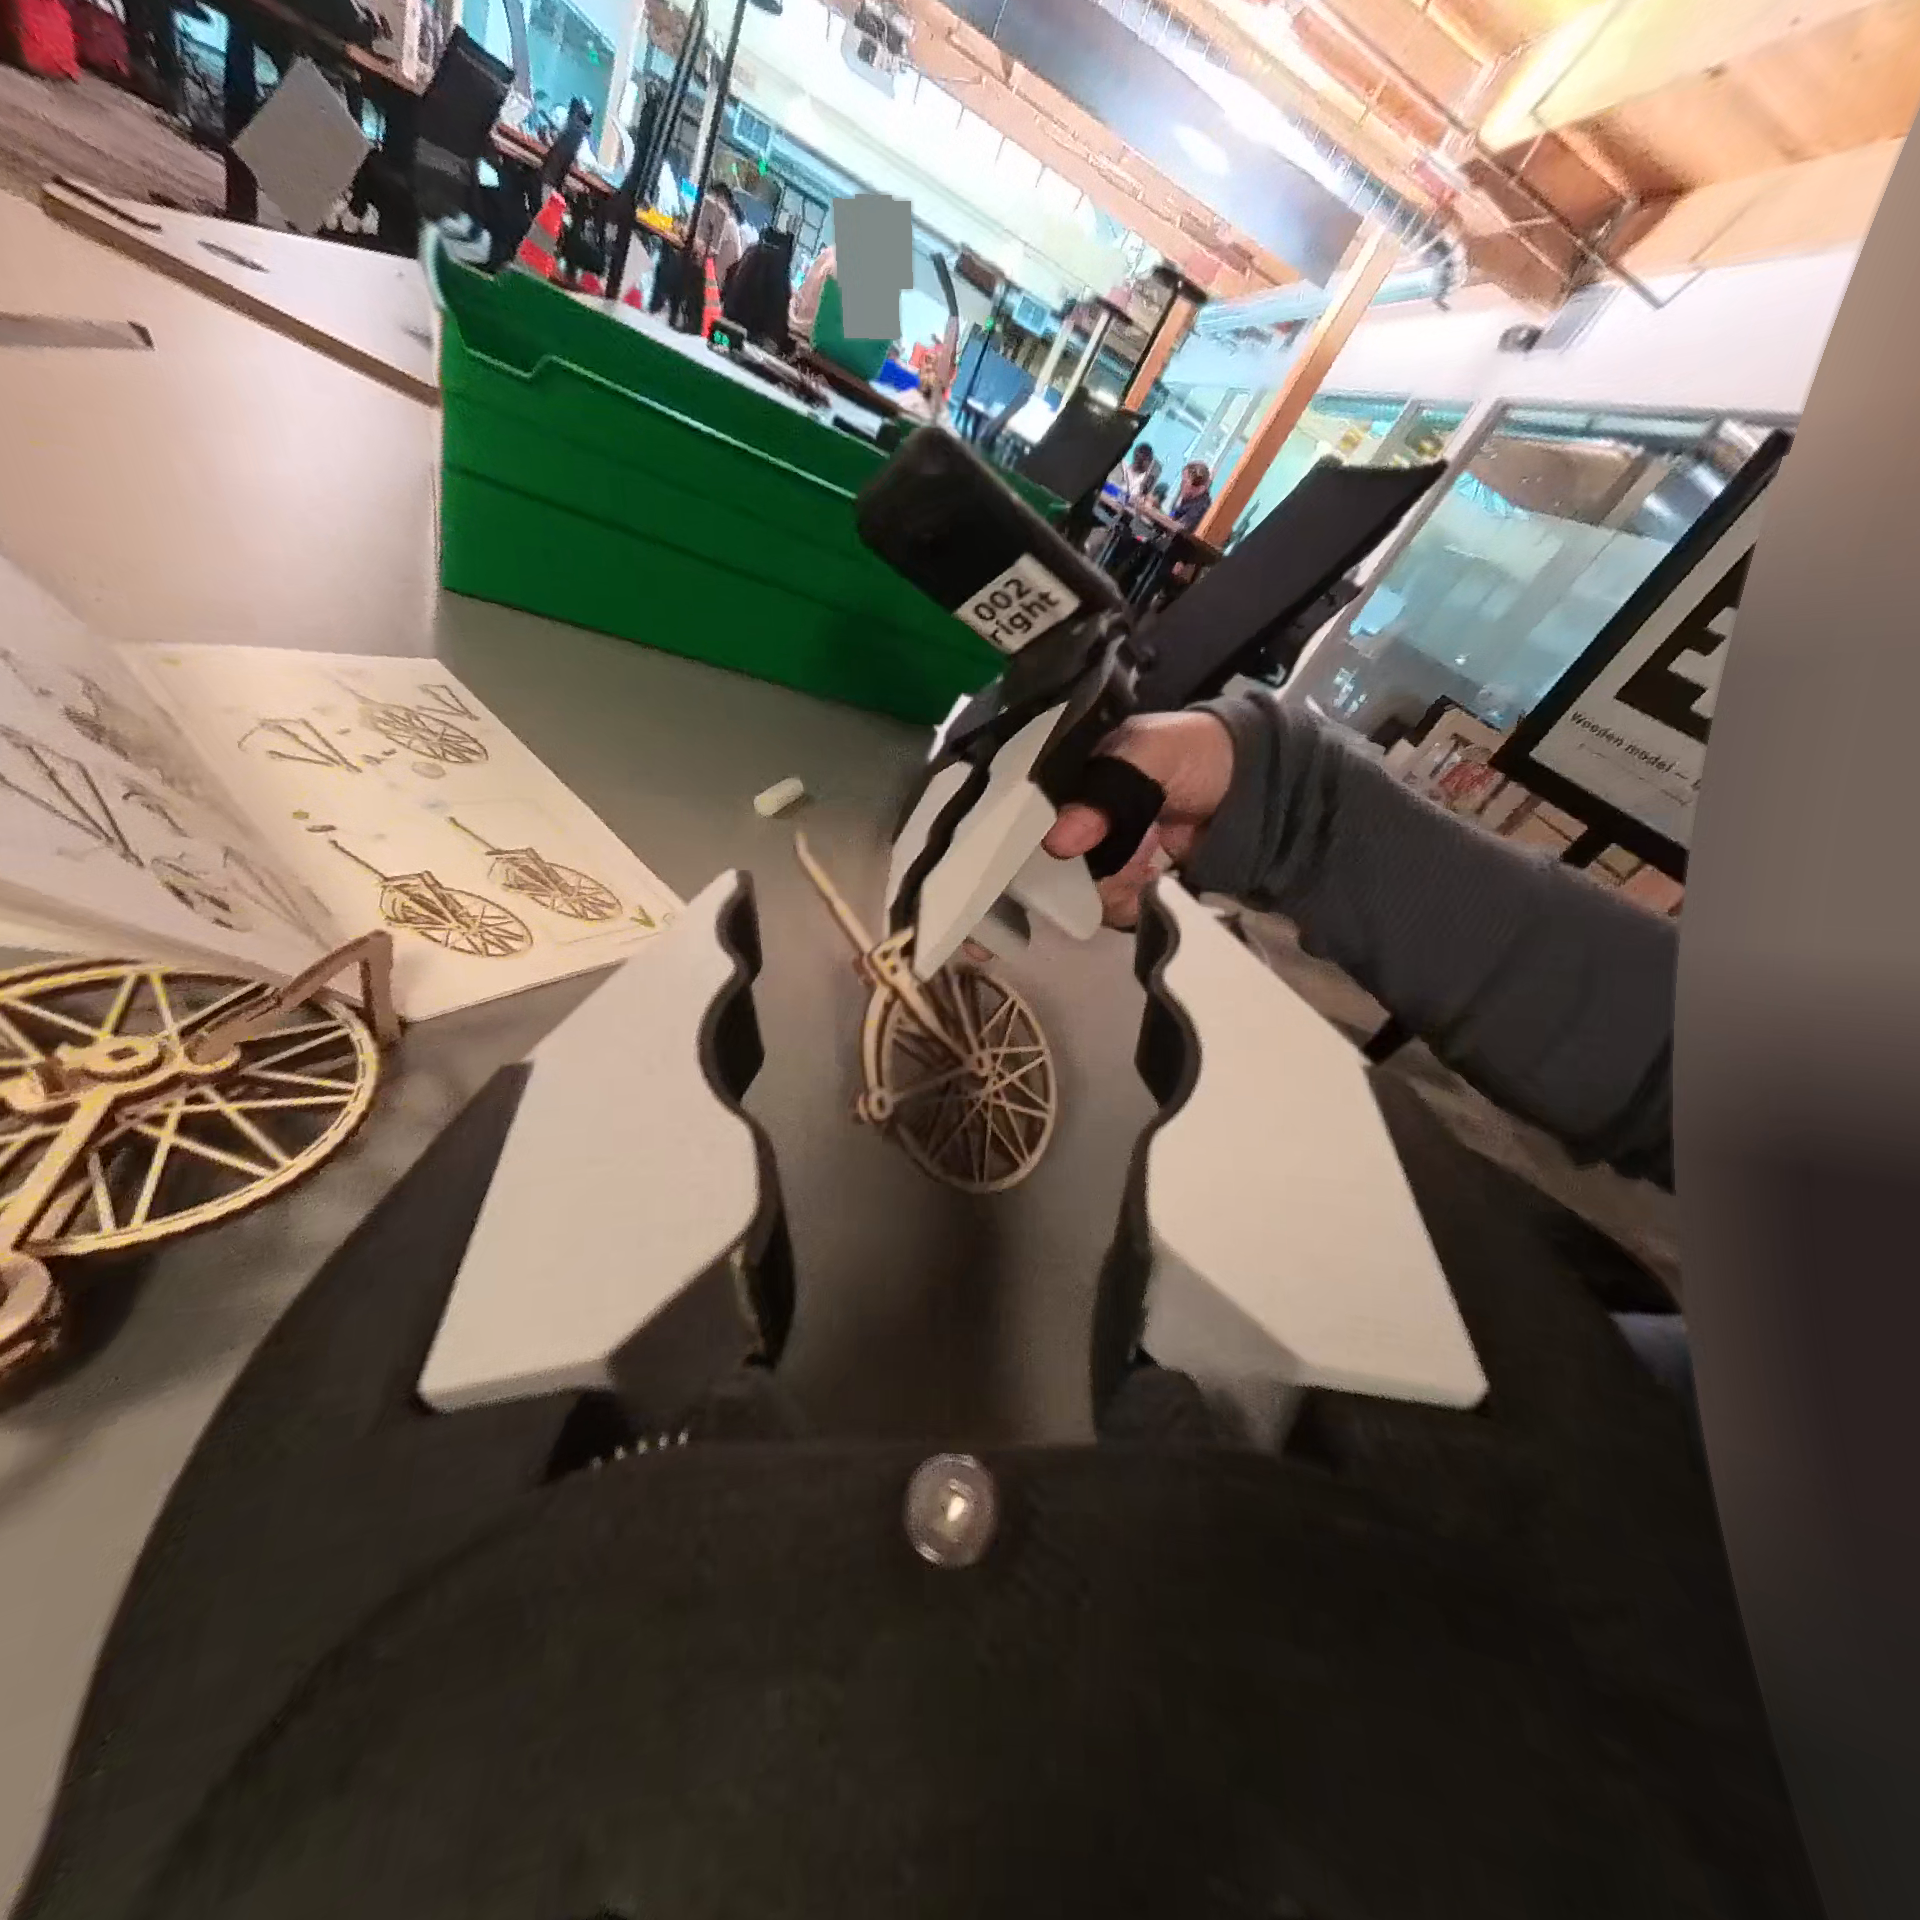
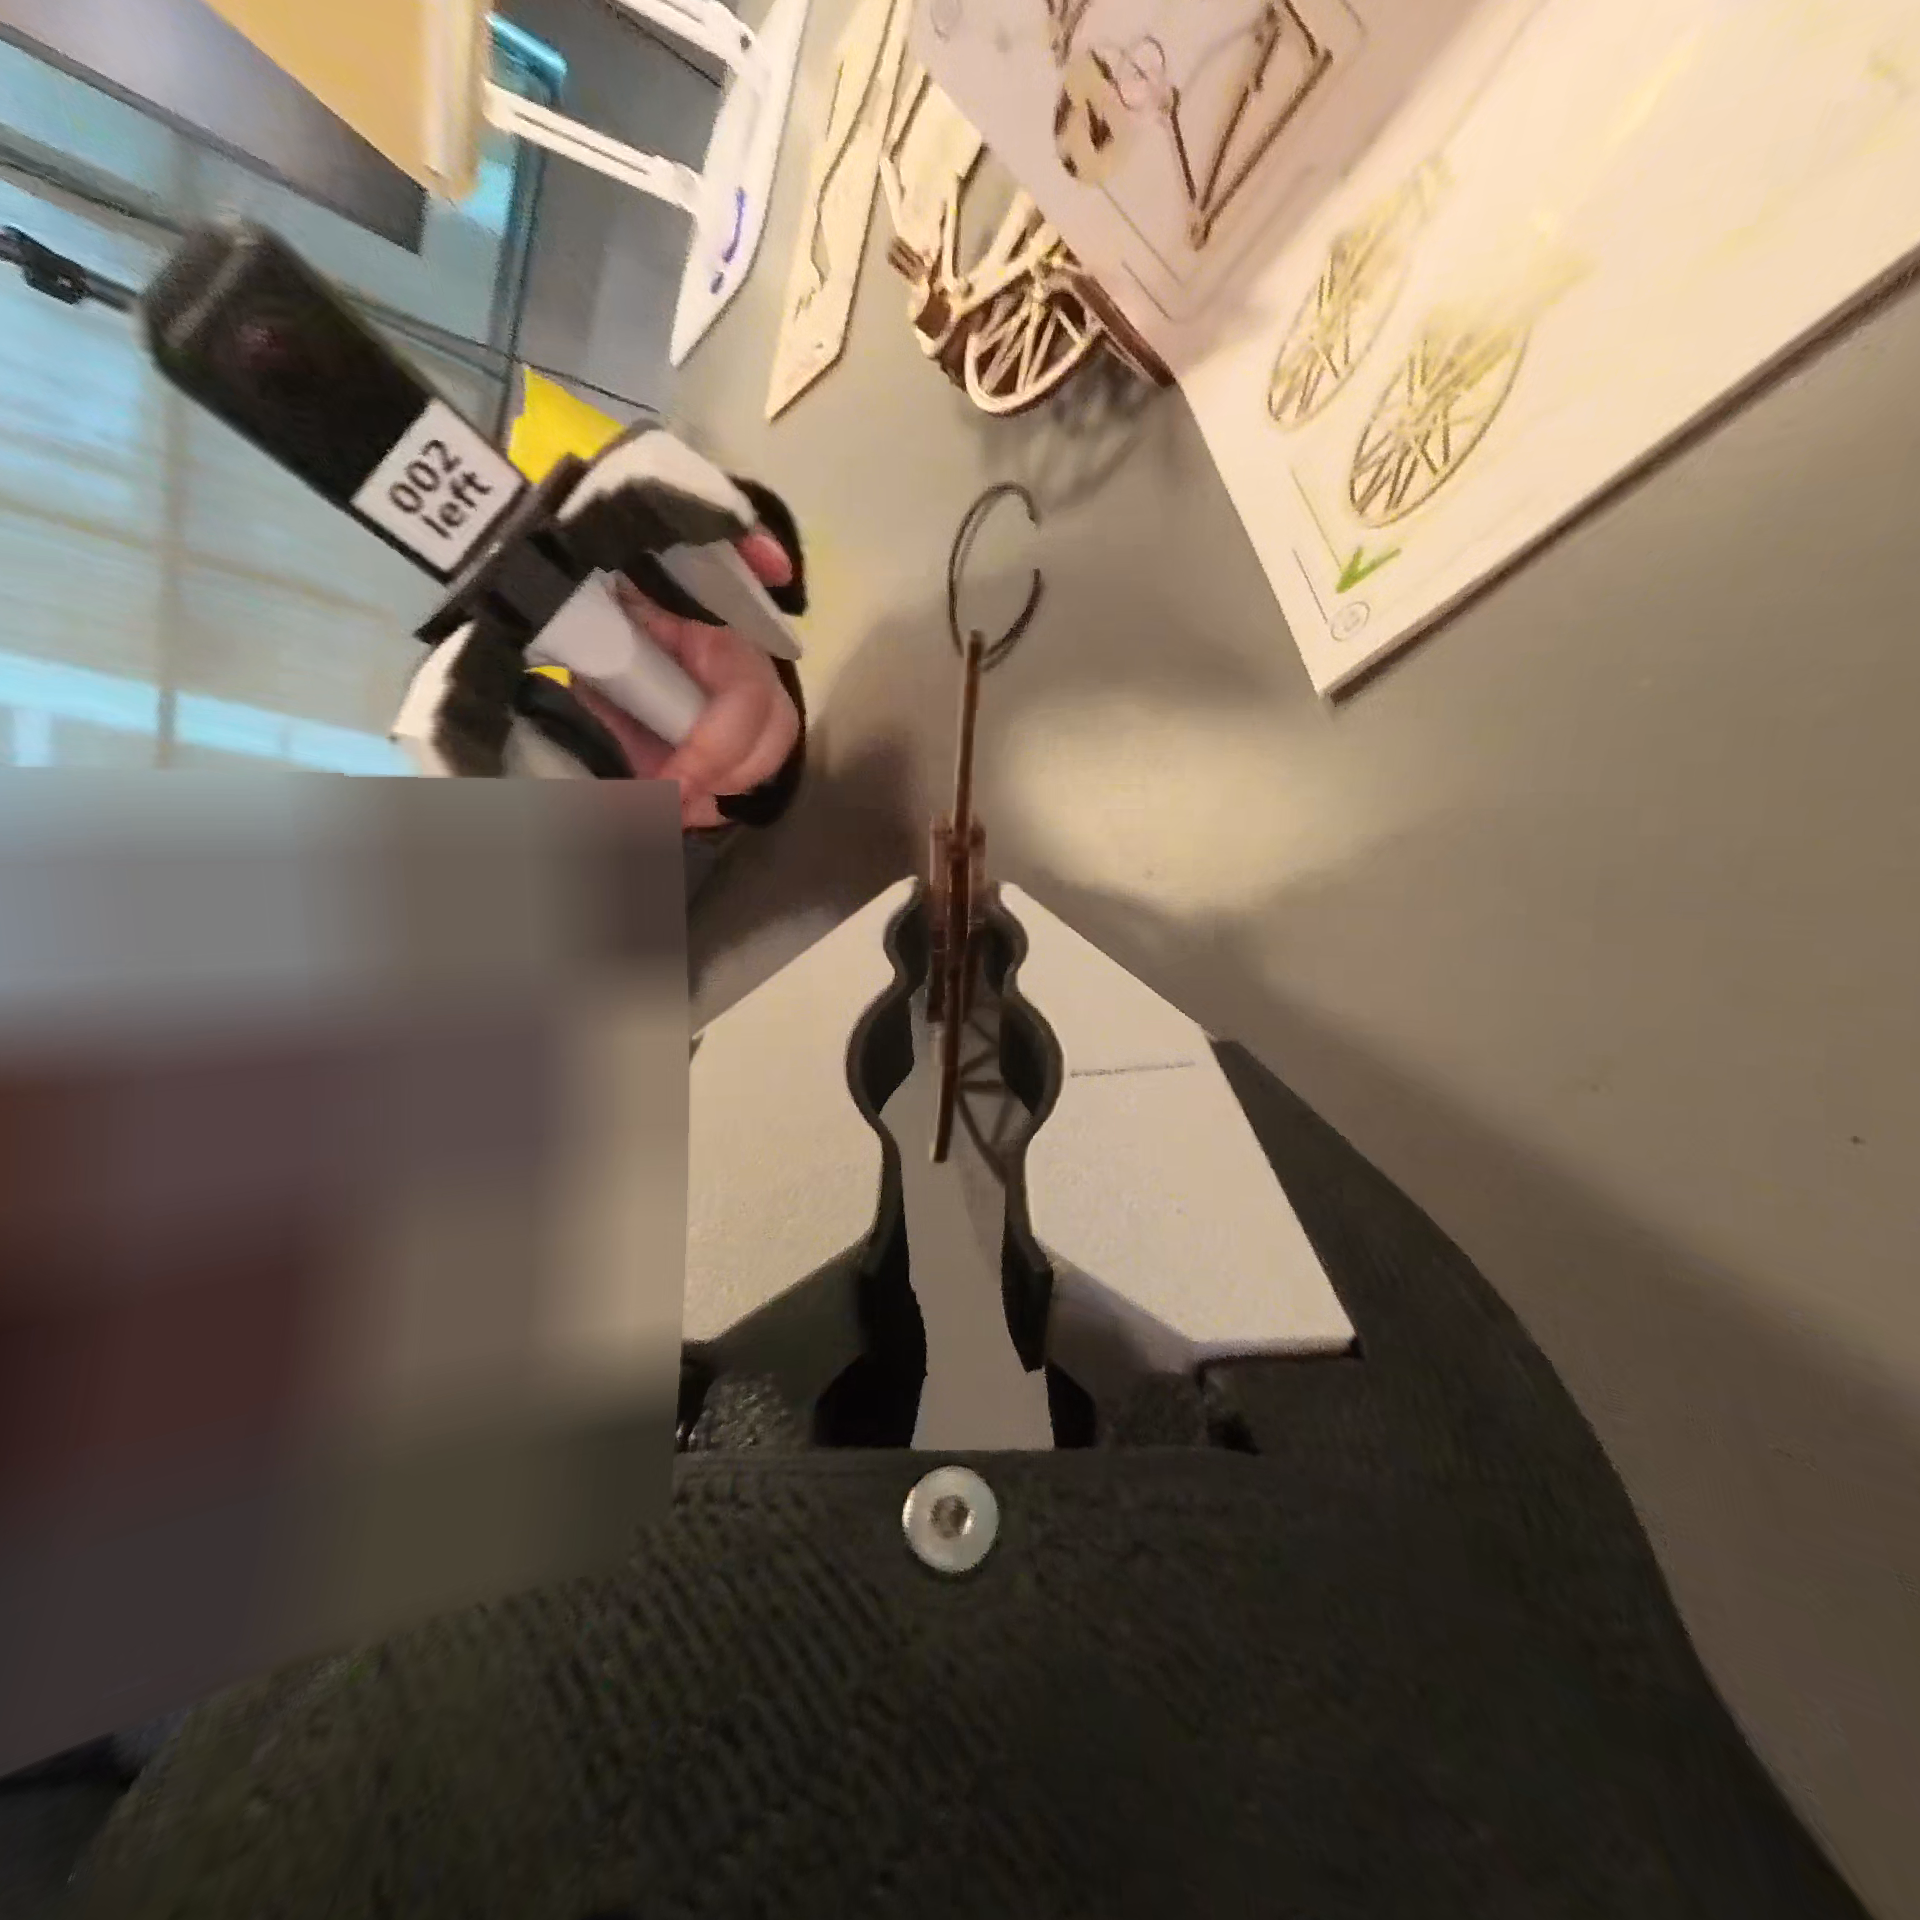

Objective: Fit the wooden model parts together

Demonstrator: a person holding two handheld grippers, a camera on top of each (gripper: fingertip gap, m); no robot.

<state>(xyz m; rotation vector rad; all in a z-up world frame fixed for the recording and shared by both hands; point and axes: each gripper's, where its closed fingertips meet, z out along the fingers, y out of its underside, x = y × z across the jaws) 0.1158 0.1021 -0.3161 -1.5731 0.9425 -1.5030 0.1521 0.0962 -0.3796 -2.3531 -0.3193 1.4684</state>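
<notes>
1. At far left on the grey worktop (image 1: 623,644) lies the larger wheeled assembly (image 1: 156,1101), with the open instruction booklet (image 1: 436,800) just beyond it.
2. The left claw (image 1: 940,997) is released and empty, its jaws wide apart; the small spoked wheel part (image 1: 961,1081) stands straight ahead between them, a little farther off.
3. The right claw (image 1: 909,951) is clenched on that part's frame from above; the part's thin stick slants up and left, its rim near the worktop.
4. Judged from this, the left claw must close in forward; nothing stands between, and the green bins (image 1: 665,520) lie well behind.
</notes>
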